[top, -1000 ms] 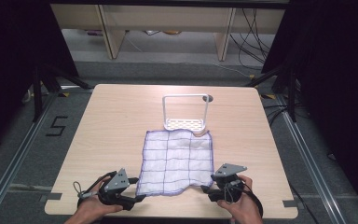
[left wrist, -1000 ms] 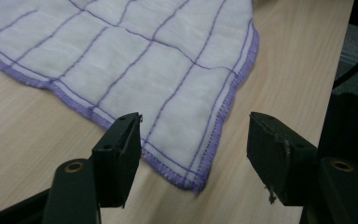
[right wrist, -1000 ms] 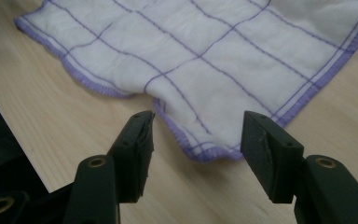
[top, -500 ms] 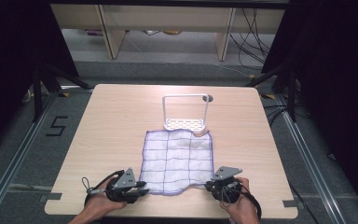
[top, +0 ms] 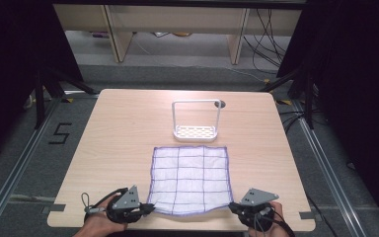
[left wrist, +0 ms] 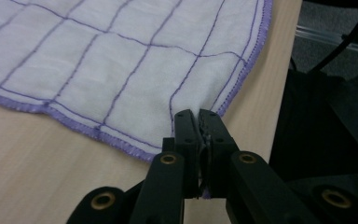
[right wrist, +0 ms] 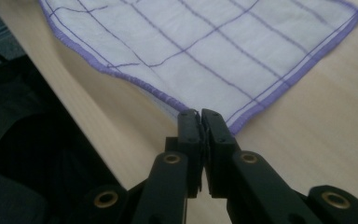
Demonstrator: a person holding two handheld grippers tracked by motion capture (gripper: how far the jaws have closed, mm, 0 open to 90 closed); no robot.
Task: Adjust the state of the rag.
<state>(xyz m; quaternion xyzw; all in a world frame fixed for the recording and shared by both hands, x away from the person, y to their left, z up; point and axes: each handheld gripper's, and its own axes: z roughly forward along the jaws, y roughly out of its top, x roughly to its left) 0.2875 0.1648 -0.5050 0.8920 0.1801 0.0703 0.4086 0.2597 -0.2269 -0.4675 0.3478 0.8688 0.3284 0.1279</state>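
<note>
At the near edge of the table (top: 118,128), at about seven o'clock in the high view, the left gripper (top: 150,208) is held low in a hand (top: 98,224), with its jaws pointed toward three o'clock. In the left gripper view, its jaws are seen pressed together on the near left corner of the cloth (left wrist: 121,60), with the purple hem caught between them. At about five o'clock in the high view, the right gripper (top: 231,208) is held in the other hand (top: 269,222), its jaws pointed toward nine o'clock. In the right gripper view, its jaws are seen clamped on the near right corner of the cloth (right wrist: 214,51), the hemmed corner being pinched just at the tips.

Between the two grippers, the cloth (top: 190,177) is spread flat on the table, slightly toward six o'clock from the table's centre. It is white, crossed by a grid of thin purple lines and bordered in purple. Its near edge sags a little between the two held corners, close to the table's near edge.

Farther off, toward twelve o'clock, a white rack (top: 196,120) with a perforated base and an upright frame is seen standing just beyond the cloth's far edge, close to it but apart. A dark round hole (top: 220,104) in the tabletop lies just behind the rack's right post.
</note>
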